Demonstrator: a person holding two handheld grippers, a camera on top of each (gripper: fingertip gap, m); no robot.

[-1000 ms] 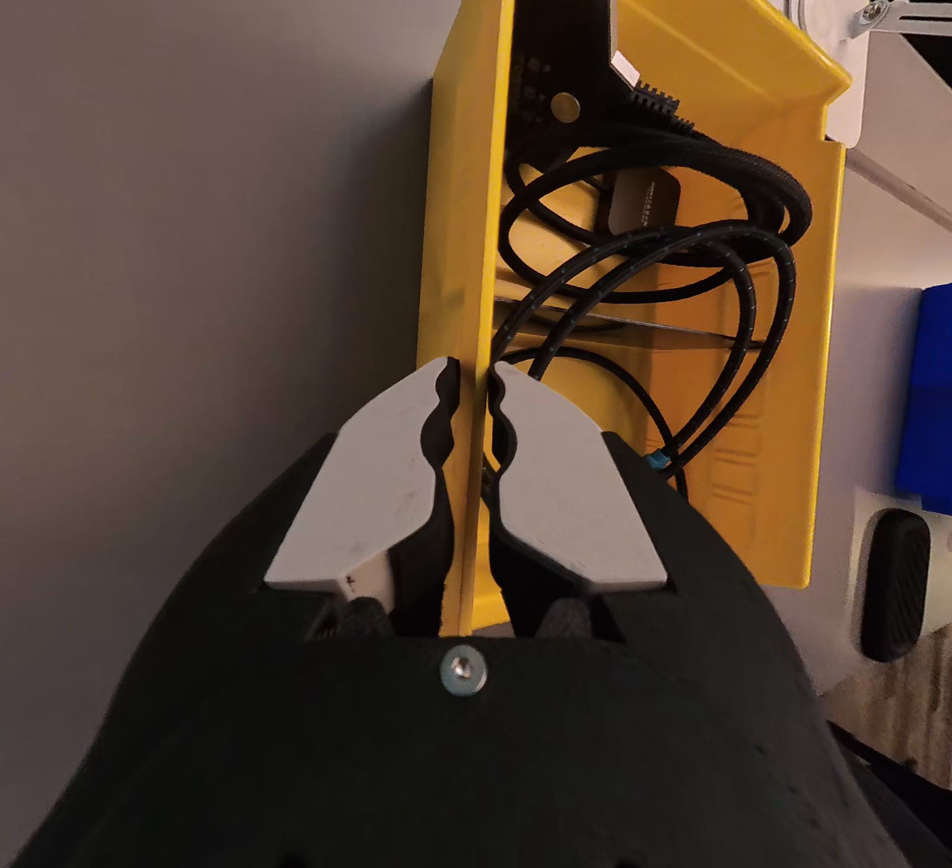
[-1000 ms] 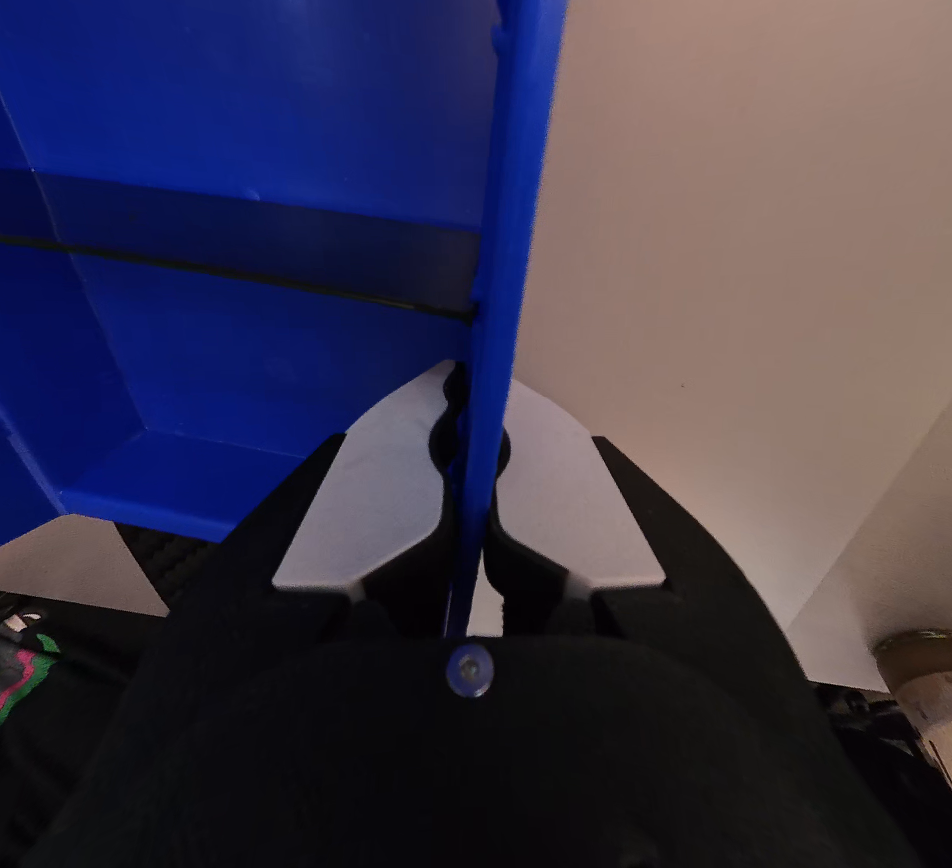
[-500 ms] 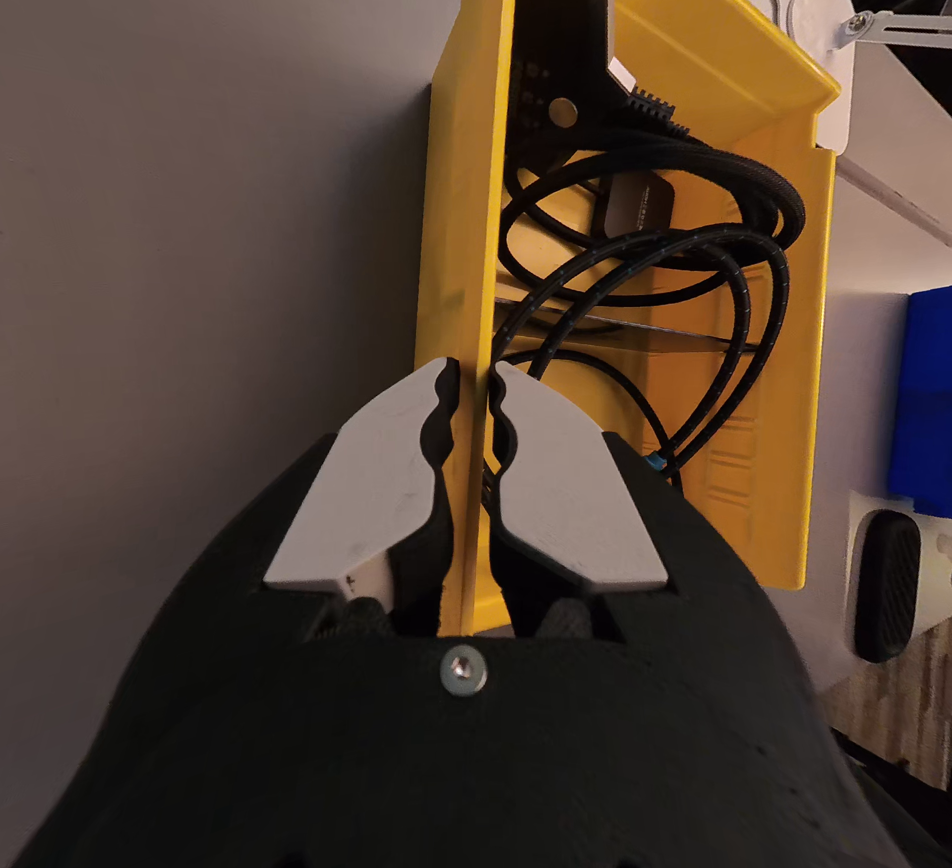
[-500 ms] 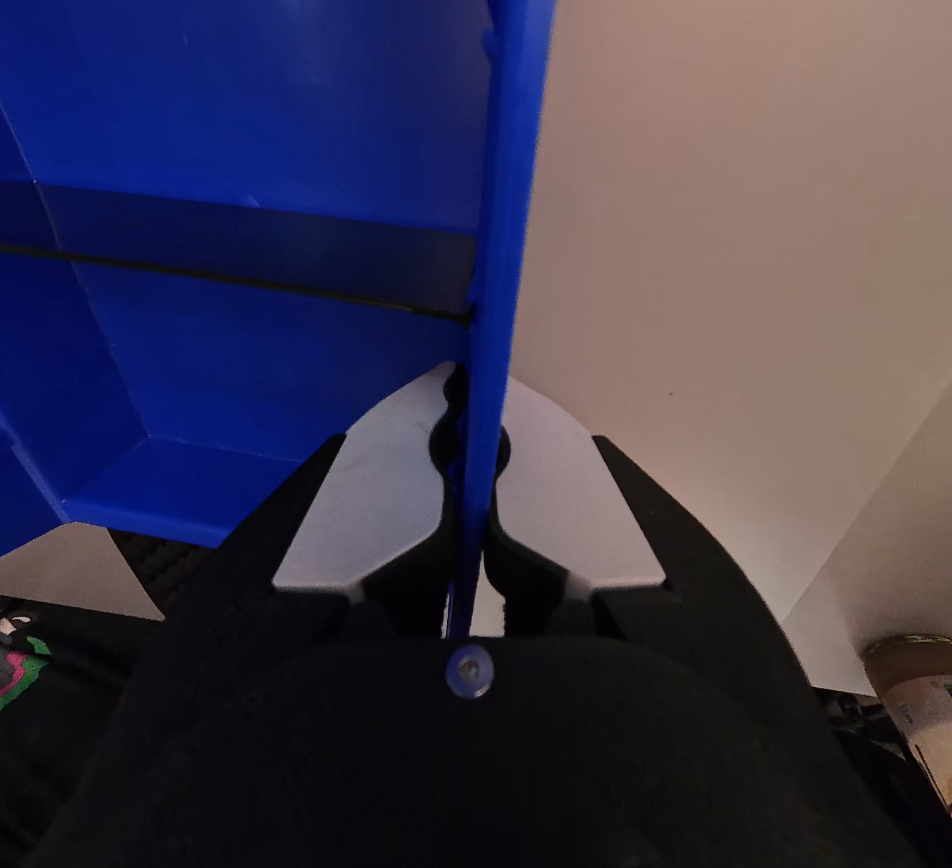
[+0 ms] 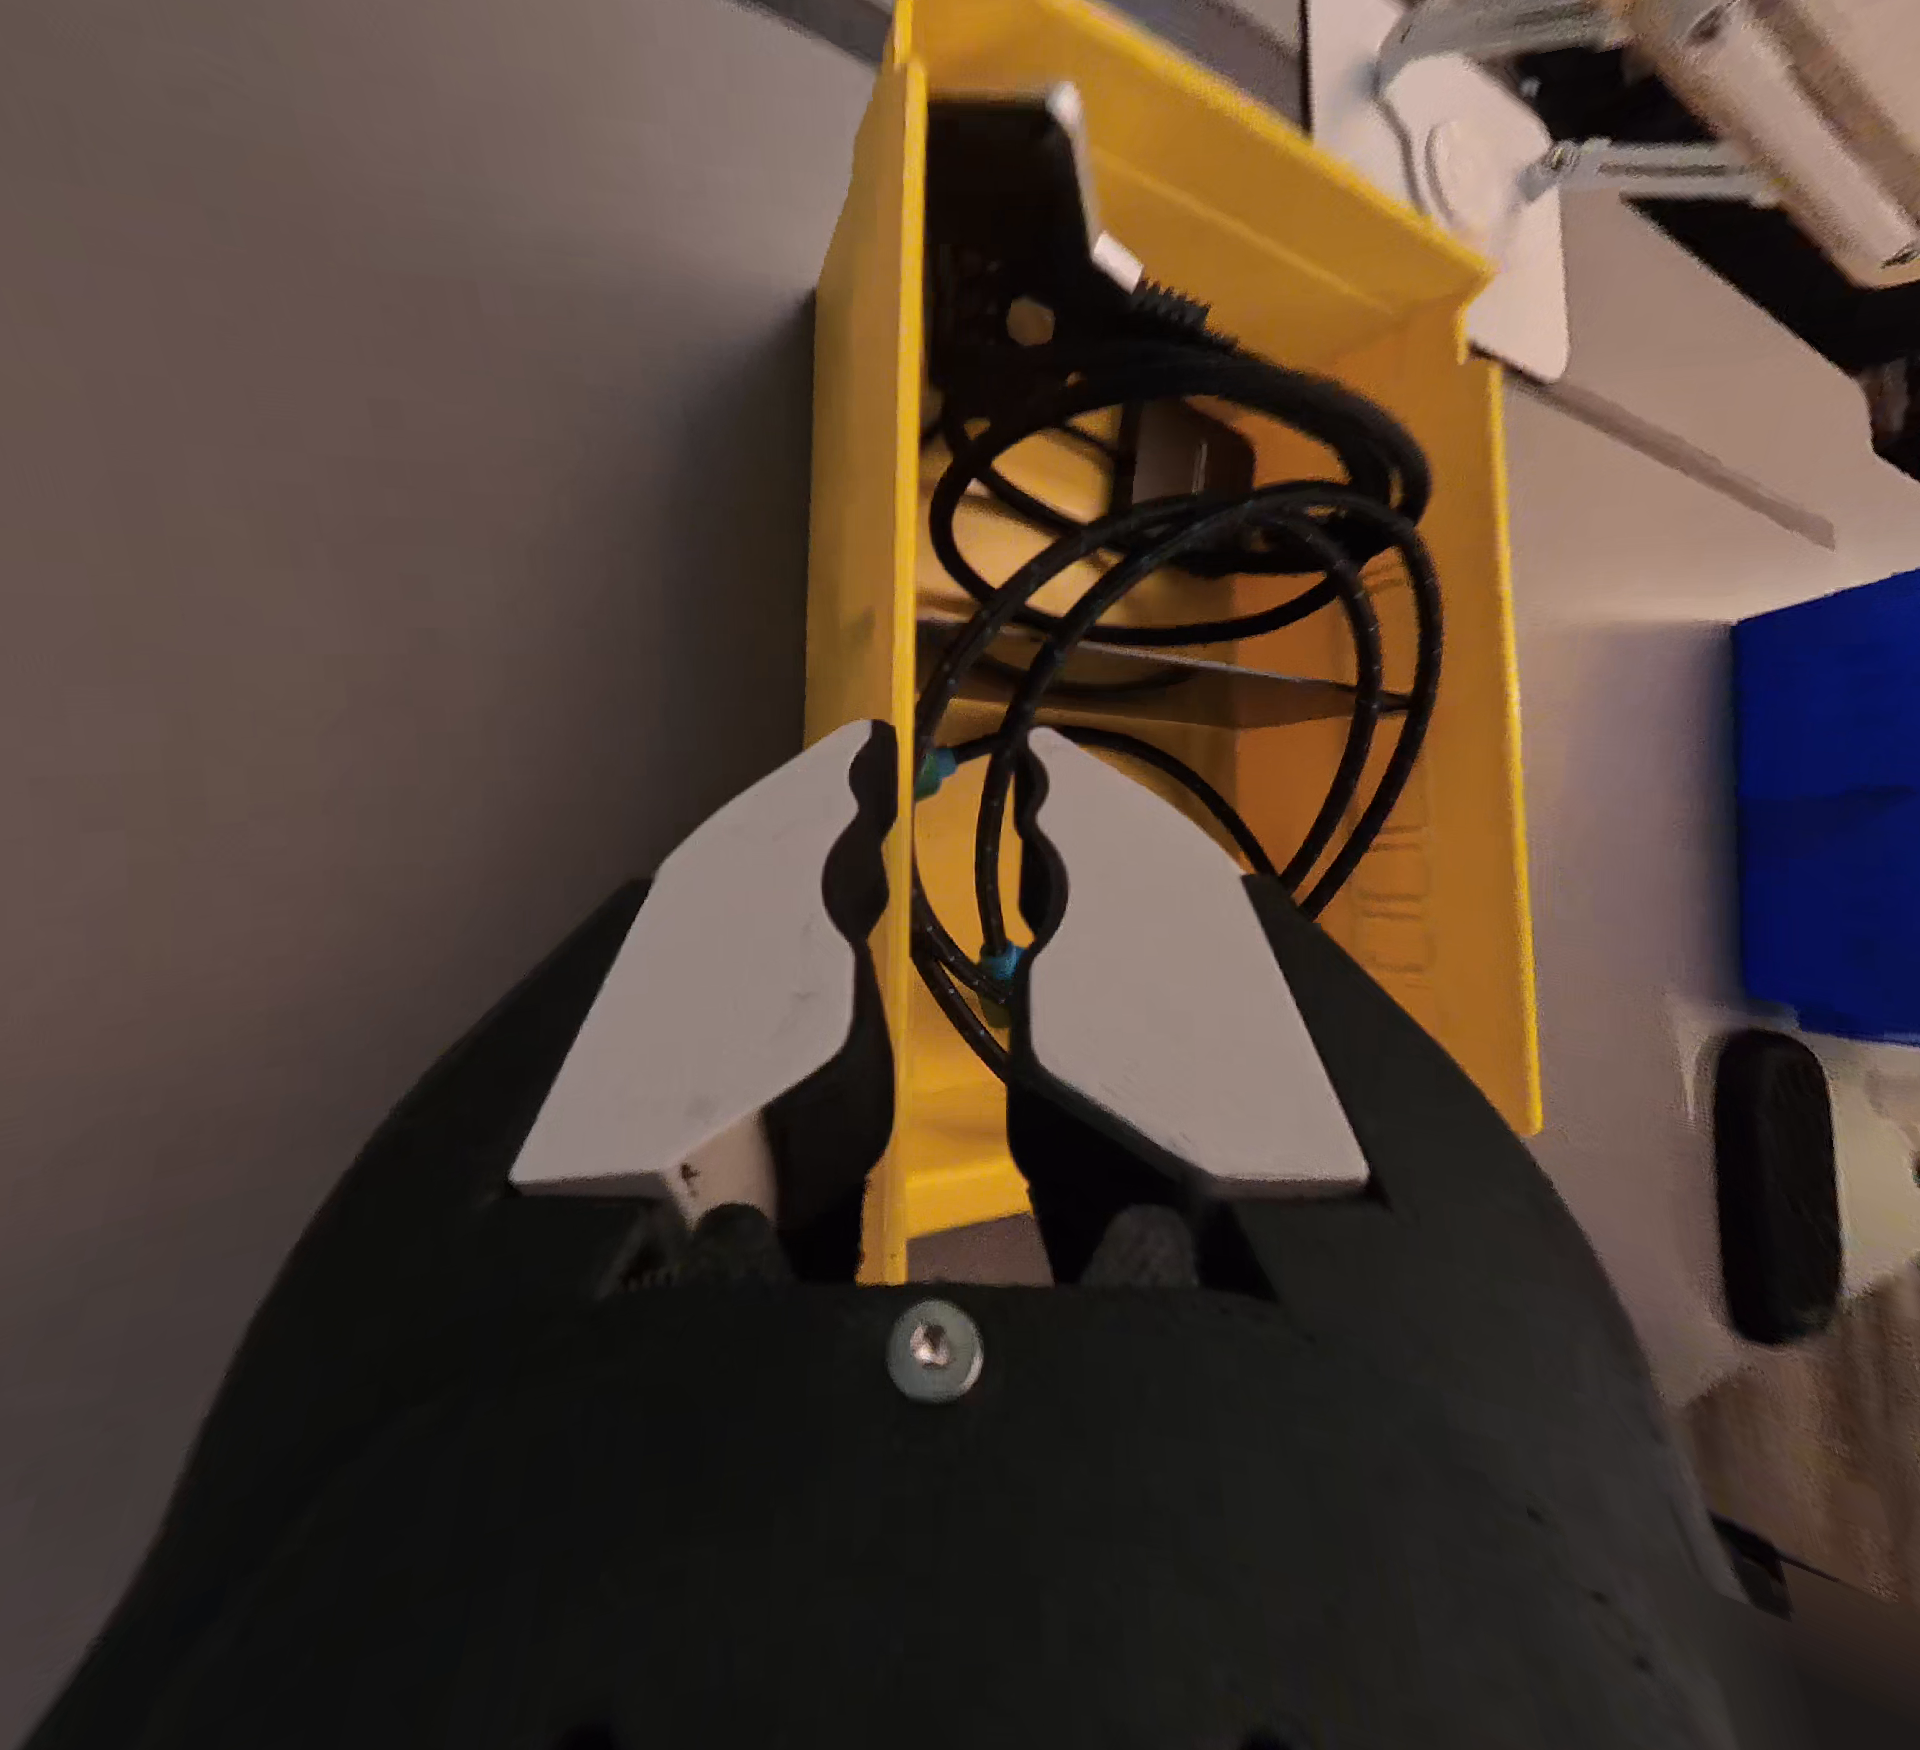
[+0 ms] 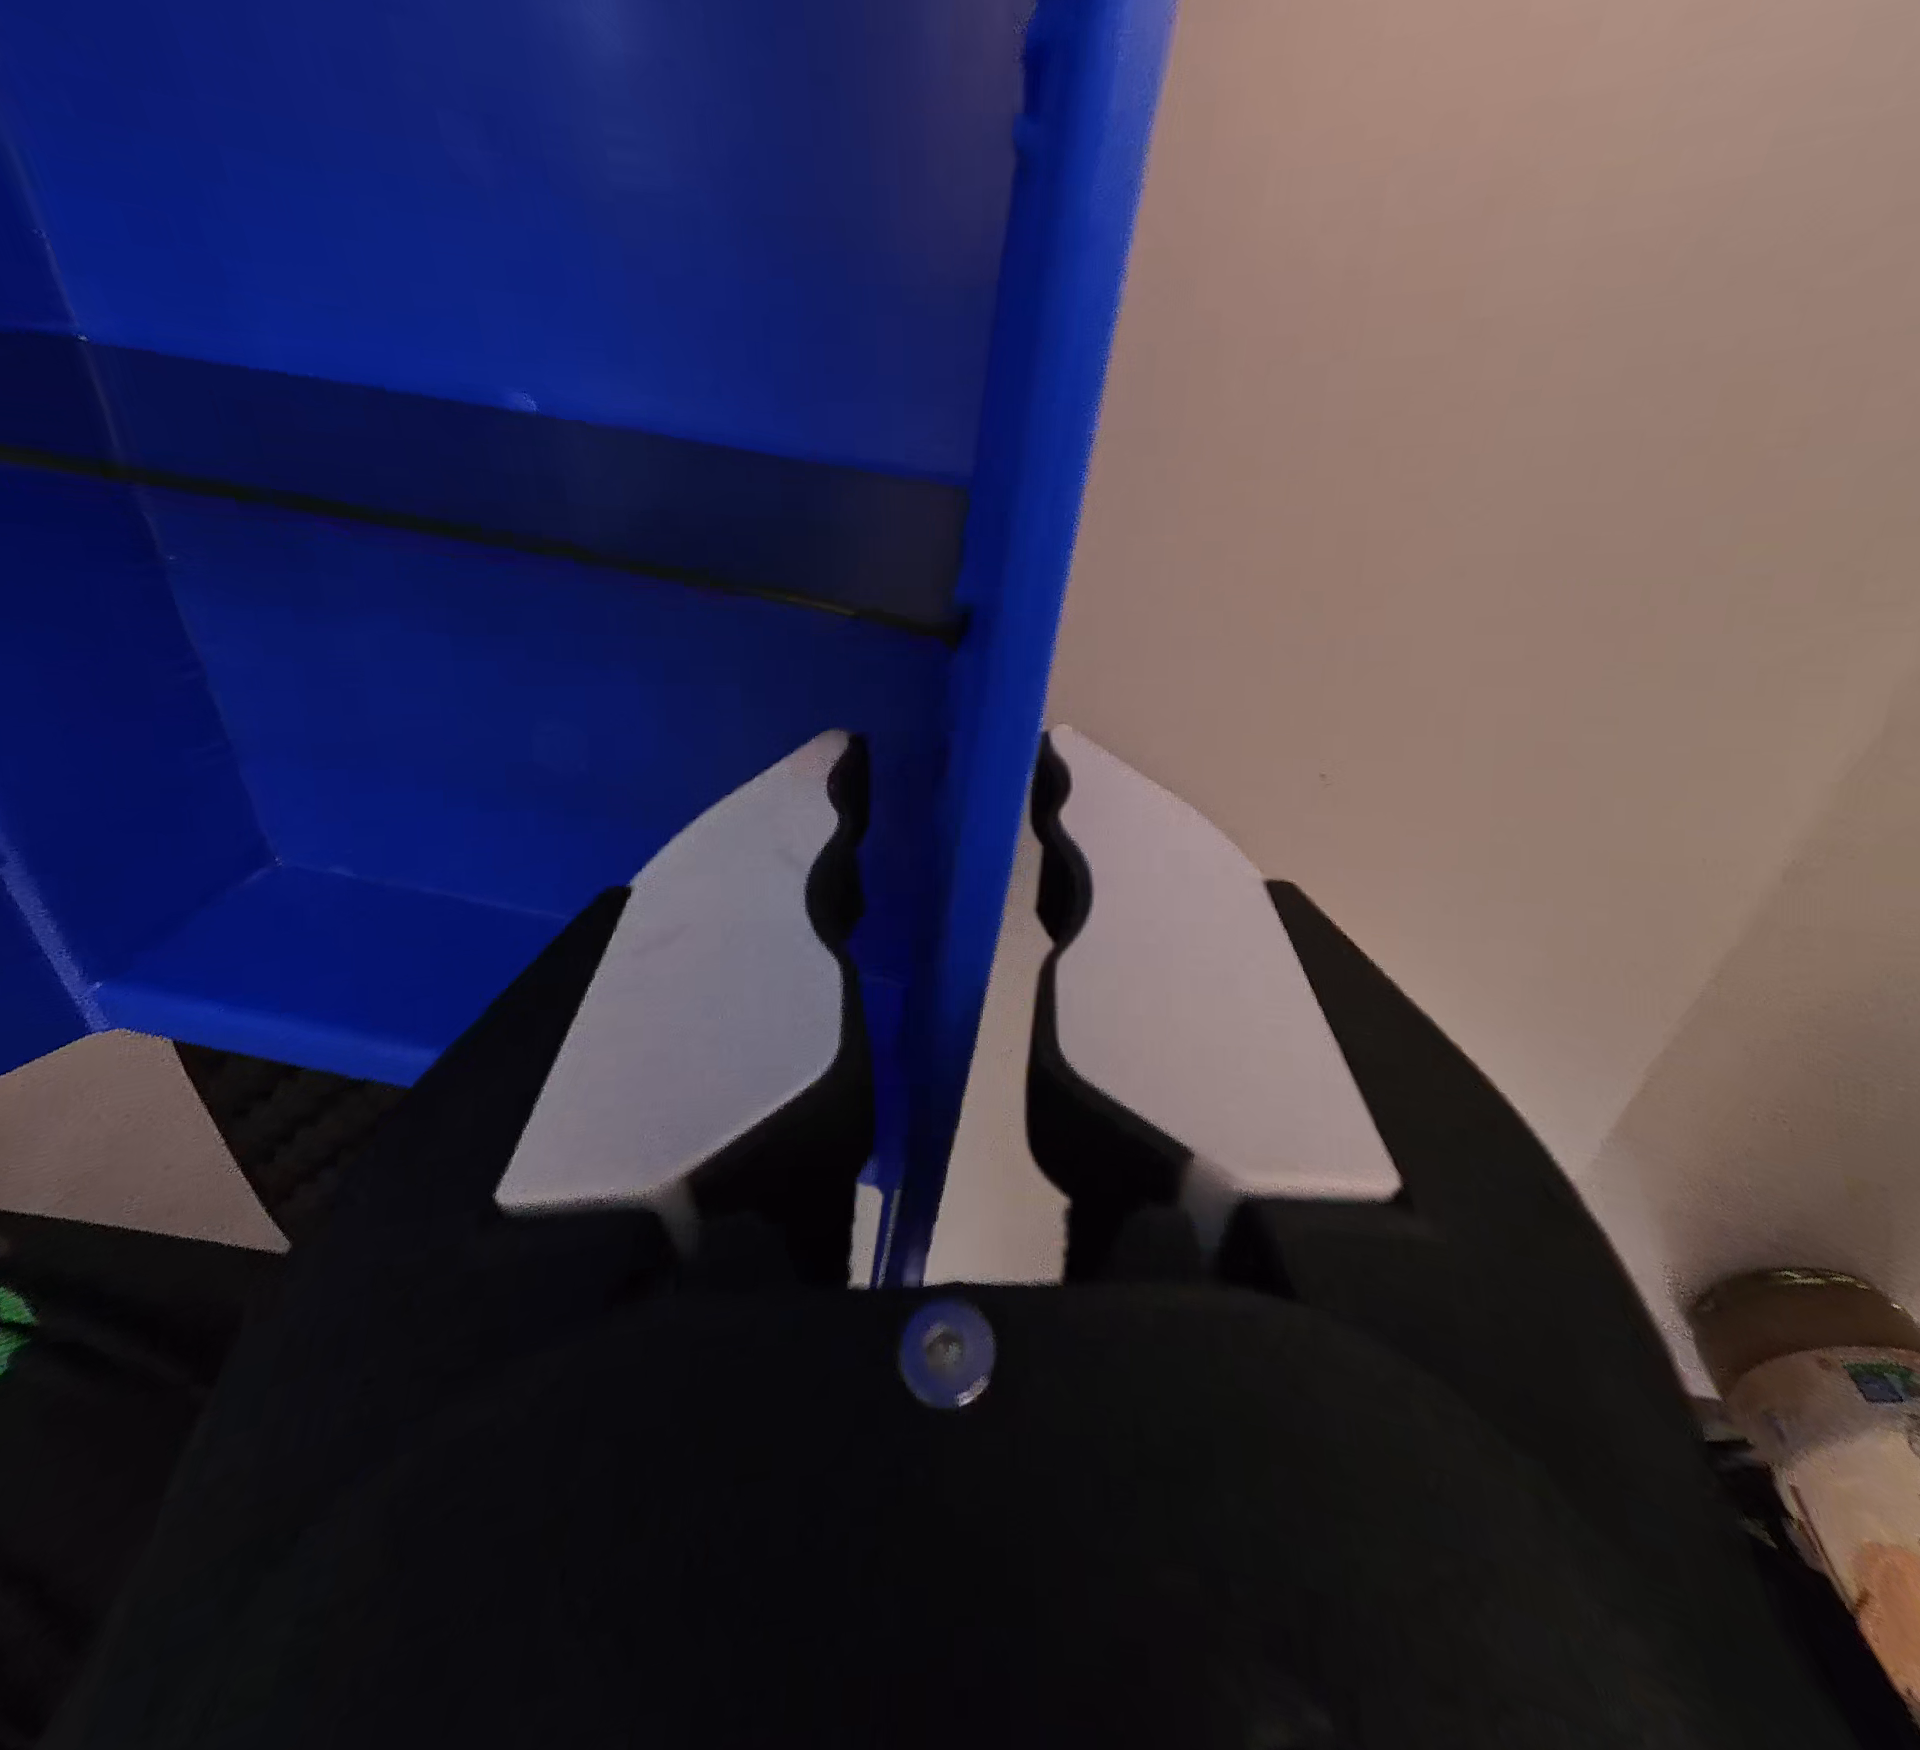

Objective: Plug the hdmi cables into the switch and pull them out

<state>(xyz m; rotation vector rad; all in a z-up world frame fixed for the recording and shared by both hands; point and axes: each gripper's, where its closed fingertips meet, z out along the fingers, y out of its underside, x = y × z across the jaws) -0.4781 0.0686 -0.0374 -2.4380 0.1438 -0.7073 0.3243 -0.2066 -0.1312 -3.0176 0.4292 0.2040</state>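
In the left wrist view a yellow bin (image 5: 1247,246) holds the black HDMI switch (image 5: 997,194) at its far end and coiled black HDMI cables (image 5: 1351,557). My left gripper (image 5: 956,744) is open and straddles the bin's left wall (image 5: 883,453); a cable loop passes between its fingers and the right finger (image 5: 1143,921) stands clear of the wall. In the right wrist view my right gripper (image 6: 945,744) is open and straddles the right wall (image 6: 1039,453) of an empty blue bin (image 6: 520,142), with a gap on each side.
The bins rest on a pale table (image 5: 312,453). The blue bin (image 5: 1829,817) shows to the right of the yellow one. A black oblong object (image 5: 1777,1201) and a white metal bracket (image 5: 1455,111) lie nearby. A brownish roll (image 6: 1829,1368) sits at lower right.
Both grippers were shut on their bin walls and have opened. The left view has shifted and blurred a little; the bins stay on the table.
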